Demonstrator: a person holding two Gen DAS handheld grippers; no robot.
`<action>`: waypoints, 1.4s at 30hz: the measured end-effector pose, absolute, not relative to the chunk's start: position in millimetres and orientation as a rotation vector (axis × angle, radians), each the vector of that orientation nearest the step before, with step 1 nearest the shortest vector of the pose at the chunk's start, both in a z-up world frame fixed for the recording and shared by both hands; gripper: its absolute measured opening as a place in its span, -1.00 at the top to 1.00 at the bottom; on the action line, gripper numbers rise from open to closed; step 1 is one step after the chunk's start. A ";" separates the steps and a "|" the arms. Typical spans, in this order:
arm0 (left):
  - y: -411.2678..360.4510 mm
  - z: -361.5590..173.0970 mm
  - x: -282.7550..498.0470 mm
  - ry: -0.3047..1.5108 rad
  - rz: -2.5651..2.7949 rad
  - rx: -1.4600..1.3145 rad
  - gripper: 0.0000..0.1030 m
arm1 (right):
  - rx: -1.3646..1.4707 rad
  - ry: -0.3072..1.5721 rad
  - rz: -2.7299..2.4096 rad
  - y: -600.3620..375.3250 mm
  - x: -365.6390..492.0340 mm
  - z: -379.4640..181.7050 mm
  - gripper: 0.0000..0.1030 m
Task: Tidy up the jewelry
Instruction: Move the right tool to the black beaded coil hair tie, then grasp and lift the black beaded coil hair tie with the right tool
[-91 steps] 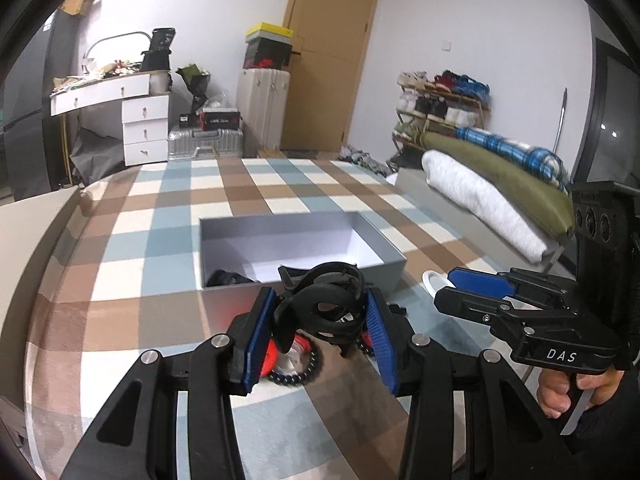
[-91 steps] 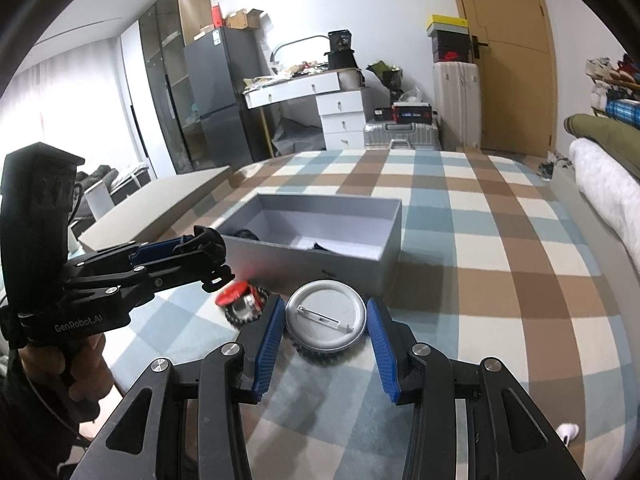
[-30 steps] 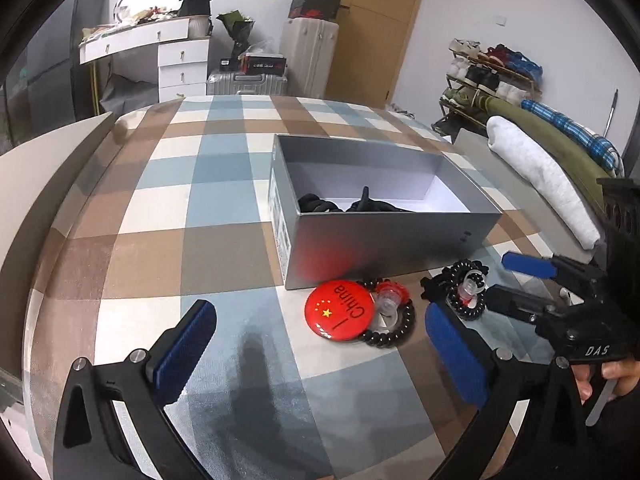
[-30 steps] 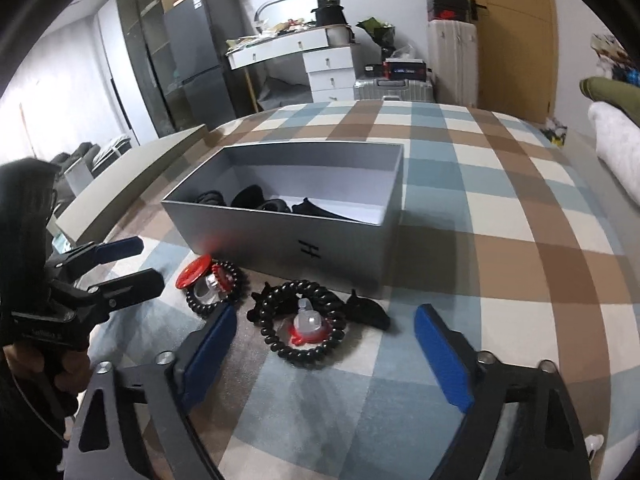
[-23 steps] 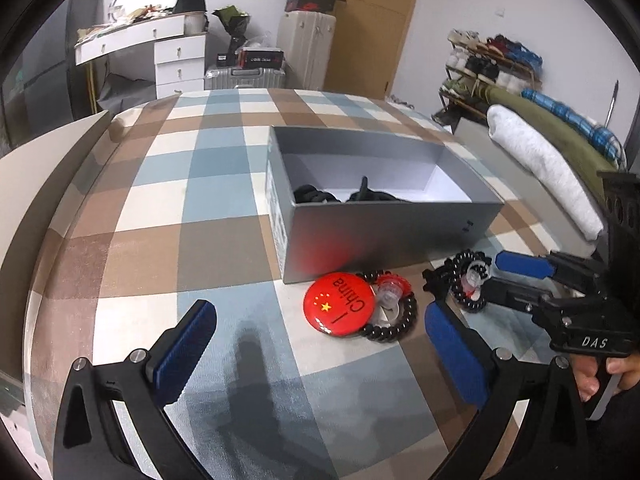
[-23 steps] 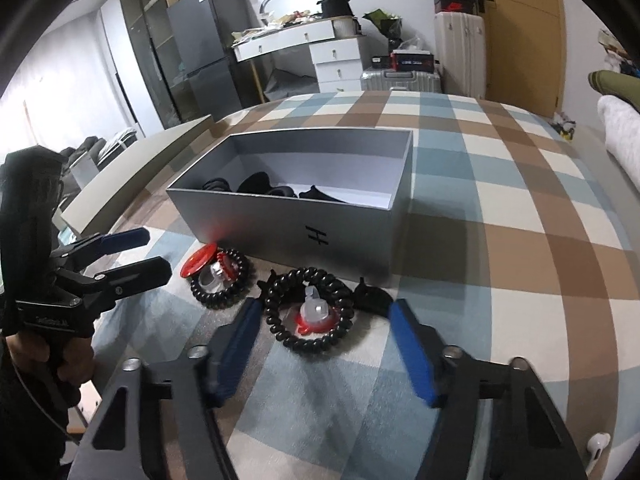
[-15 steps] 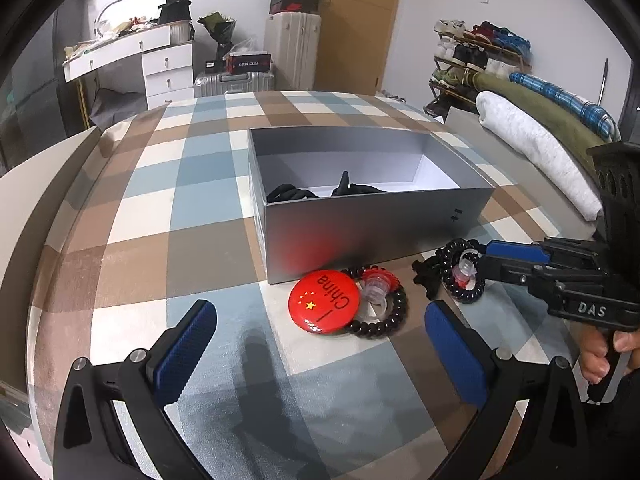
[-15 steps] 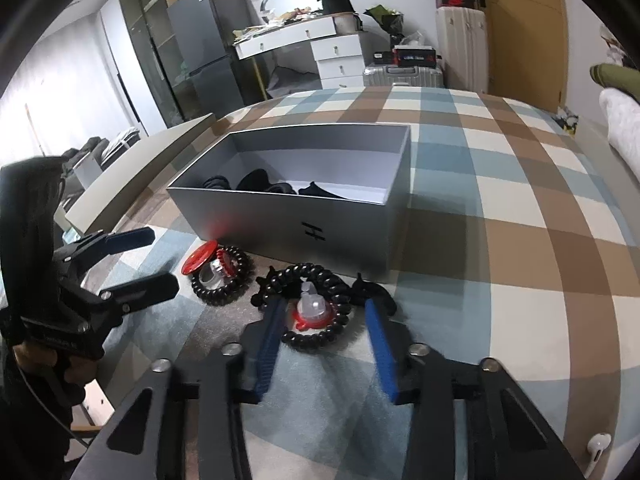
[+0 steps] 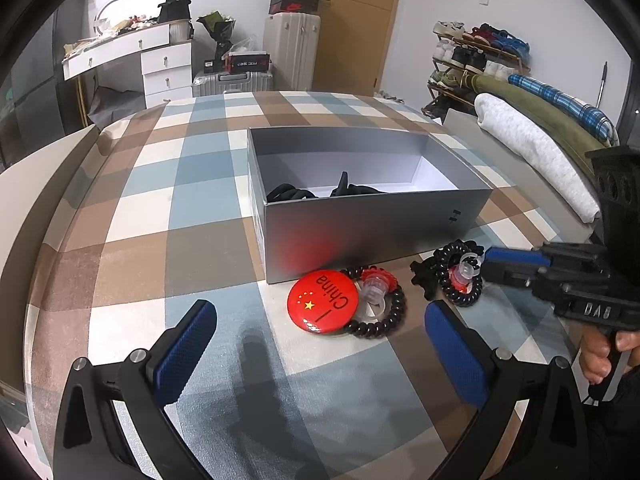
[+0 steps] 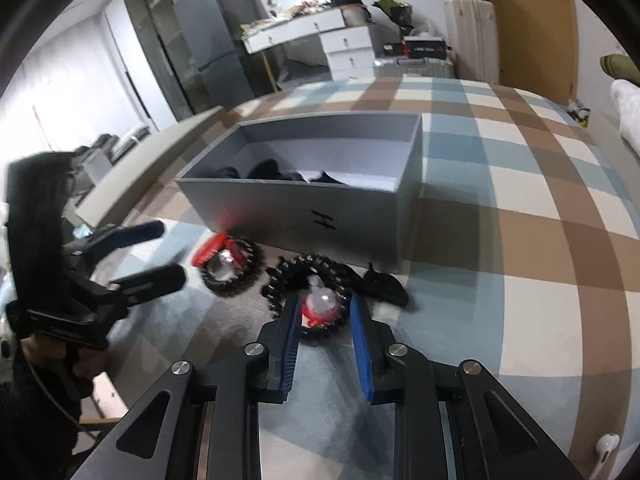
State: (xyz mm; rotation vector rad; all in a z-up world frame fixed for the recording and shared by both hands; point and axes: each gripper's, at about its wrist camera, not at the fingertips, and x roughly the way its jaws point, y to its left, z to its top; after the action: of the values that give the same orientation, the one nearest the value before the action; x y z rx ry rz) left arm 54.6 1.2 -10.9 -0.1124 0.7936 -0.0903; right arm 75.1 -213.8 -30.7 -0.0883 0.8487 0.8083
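A grey open box stands on the checked cloth with black items inside; it also shows in the right wrist view. In front of it lie a red China badge, a black spiral hair tie and a second black spiral tie with a red and clear piece. My left gripper is wide open and empty, just short of the badge. My right gripper has its fingers narrowed around the second tie, touching or nearly so.
A small black clip lies right of the second tie. The box lid lies at the table's left. A white earbud lies at the lower right. A bed with rolled blankets is to the right.
My left gripper let go of a black item, opened wide and drew back. My right gripper opened, moved from the round badge to the second spiral tie and has been closing around it.
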 end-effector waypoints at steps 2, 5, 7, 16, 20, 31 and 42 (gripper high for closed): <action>0.7 -10.9 54.3 0.793 -0.088 -0.108 -0.97 | -0.082 0.835 0.770 -220.6 78.1 -27.9 0.54; 0.0 -10.9 54.3 0.792 -0.087 -0.104 -0.97 | -0.073 0.859 0.748 -223.8 84.4 -31.9 0.54; -0.2 -11.0 54.1 0.792 -0.088 -0.103 -0.97 | -0.084 0.874 0.746 -221.0 85.4 -35.8 0.55; -1.4 -11.2 54.4 0.794 -0.087 -0.106 -0.97 | -0.141 0.872 0.776 -203.1 82.1 -37.5 0.57; -0.9 -10.9 53.7 0.794 -0.087 -0.103 -0.97 | -0.098 0.894 0.796 -206.2 86.3 -39.2 0.68; -1.8 -12.3 53.5 0.803 -0.086 -0.101 -0.97 | -0.156 0.881 0.762 -197.1 82.8 -41.8 0.77; 0.0 -12.6 57.6 0.815 -0.080 -0.118 -0.97 | -0.126 0.743 0.759 -209.4 68.7 -21.2 0.84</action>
State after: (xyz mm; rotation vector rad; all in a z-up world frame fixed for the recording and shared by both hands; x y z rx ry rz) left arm 57.6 0.0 -12.6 -0.1181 0.8152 -0.0798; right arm 68.7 -209.4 -21.2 -0.1256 0.7434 0.7588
